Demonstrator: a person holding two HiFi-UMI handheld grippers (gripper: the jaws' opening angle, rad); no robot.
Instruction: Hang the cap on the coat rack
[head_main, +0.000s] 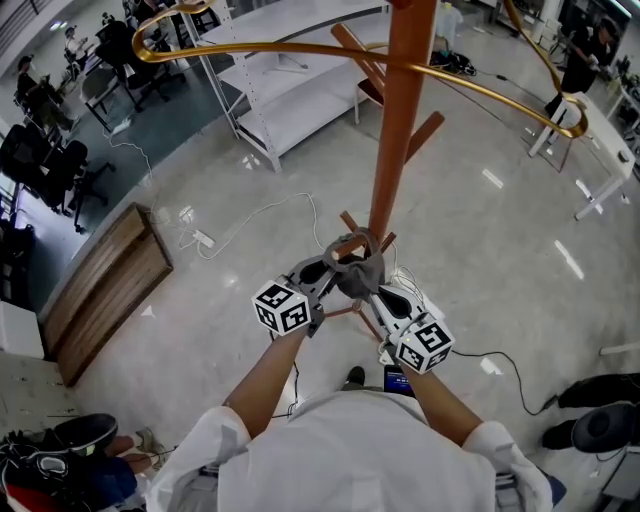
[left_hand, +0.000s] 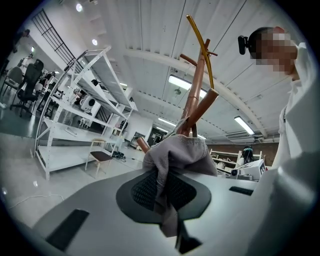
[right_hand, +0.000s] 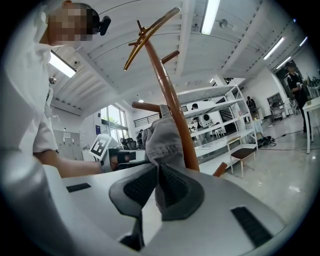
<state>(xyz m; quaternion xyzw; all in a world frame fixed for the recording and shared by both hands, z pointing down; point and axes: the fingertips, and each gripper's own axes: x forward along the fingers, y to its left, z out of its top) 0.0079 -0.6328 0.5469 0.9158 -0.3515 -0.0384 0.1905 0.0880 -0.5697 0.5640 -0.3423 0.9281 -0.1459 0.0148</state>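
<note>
A grey cap (head_main: 358, 268) hangs between my two grippers, right against the brown wooden pole of the coat rack (head_main: 397, 130). My left gripper (head_main: 322, 272) is shut on the cap's left side, where the grey cloth (left_hand: 176, 152) bunches between the jaws. My right gripper (head_main: 383, 293) is shut on the cap's right side, with the cloth (right_hand: 162, 140) pinched between its pads. Slanted wooden pegs (left_hand: 202, 107) and curved golden arms (head_main: 250, 47) branch from the pole above the cap. The pole (right_hand: 172, 107) rises just behind the cap.
White metal shelving (head_main: 300, 80) stands behind the rack. A wooden board (head_main: 105, 290) lies on the floor at the left, with white cables (head_main: 240, 225) beside it. A white table (head_main: 600, 160) is at the right. Bags and shoes (head_main: 60, 450) sit at the lower left.
</note>
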